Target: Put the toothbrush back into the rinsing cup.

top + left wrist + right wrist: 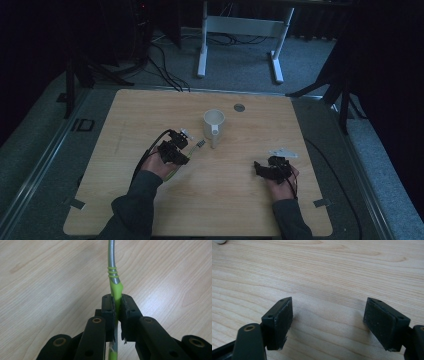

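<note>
My left gripper (176, 149) is shut on the green handle of a metal utensil (199, 144), left of the table's middle. The utensil's metal end points toward a white mug (214, 124) and stops a little short of it. In the left gripper view the jaws of this gripper (117, 299) pinch the green handle, and the utensil's silver stem (113, 265) runs up and away over the wood. The mug stands upright at mid-table, its handle facing the near side. My right gripper (259, 168) rests at the right, open with nothing in it, and its pads (283, 315) stand wide apart over bare wood.
The wooden table (150, 110) has a small grey round disc (239, 107) set in its top behind the mug. Beyond the far edge, a white desk frame (240, 30), cables and black stands are on the grey carpet. Tape marks the near corners.
</note>
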`<state>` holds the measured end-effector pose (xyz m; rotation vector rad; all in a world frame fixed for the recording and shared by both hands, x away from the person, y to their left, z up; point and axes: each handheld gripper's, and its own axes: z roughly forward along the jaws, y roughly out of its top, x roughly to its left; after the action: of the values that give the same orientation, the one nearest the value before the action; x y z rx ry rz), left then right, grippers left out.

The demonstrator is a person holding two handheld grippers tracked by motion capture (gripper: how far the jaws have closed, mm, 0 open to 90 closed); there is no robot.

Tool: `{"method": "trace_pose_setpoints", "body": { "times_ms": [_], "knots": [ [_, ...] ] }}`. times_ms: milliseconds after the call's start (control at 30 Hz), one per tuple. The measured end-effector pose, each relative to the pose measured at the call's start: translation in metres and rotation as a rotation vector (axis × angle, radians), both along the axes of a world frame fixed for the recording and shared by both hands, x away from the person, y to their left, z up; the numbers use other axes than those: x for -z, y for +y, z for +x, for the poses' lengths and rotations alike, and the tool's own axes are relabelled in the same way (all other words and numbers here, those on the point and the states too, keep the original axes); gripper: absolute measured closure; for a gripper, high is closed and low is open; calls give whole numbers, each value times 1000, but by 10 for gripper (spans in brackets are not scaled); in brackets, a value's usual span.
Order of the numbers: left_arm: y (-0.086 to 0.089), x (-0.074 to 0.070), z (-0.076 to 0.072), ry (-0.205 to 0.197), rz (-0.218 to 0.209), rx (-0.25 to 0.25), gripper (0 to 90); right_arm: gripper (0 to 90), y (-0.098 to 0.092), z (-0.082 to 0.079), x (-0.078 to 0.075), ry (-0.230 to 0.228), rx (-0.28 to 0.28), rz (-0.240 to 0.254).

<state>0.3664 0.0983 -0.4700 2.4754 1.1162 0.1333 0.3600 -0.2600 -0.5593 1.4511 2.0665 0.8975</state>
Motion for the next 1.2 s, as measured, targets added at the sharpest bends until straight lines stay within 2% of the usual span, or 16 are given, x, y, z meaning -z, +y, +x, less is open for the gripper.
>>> {"method": "trace_pose_setpoints", "body": {
  "times_ms": [333, 500, 800, 1200],
  "knots": [
    [4, -6, 1, -44, -38, -35, 825, 232, 0, 0, 0, -1, -2, -2],
    [7, -7, 1, -82, -66, -57, 825, 231, 0, 0, 0, -1, -2, -2],
    [12, -11, 0, -122, -97, -82, 825, 232, 0, 0, 0, -1, -3, -2],
    [16, -17, -1, -196, -147, -116, 825, 231, 0, 0, 0, -1, -3, -3]
  ]
}}
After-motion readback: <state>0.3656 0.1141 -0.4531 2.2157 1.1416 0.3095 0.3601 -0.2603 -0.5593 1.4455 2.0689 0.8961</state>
